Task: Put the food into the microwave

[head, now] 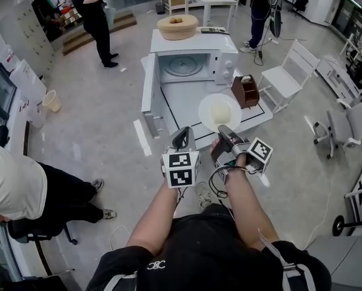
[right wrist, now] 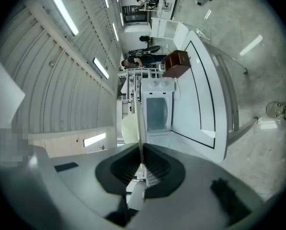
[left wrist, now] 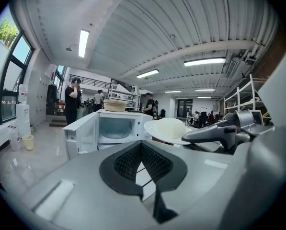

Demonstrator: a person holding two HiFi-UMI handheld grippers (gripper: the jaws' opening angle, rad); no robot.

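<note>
Right gripper [head: 224, 133] clamped on rim of round white plate [head: 206, 115] carrying pale mound of food [head: 222, 111], held in air, open white microwave [head: 226, 62] at 11 o'clock. Left gripper [head: 181, 139] jaws together, empty. Hold plate level, aim for cavity centre, steer clear of brown wooden caddy [head: 245, 91] at 2 o'clock and swung-out white door [head: 149, 83] at 10 o'clock

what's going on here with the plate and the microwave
A person holds a plate of food by its rim in the right hand-held gripper, in front of an open microwave. The left hand-held gripper is shut and empty beside it. The food is not yet inside.
</note>
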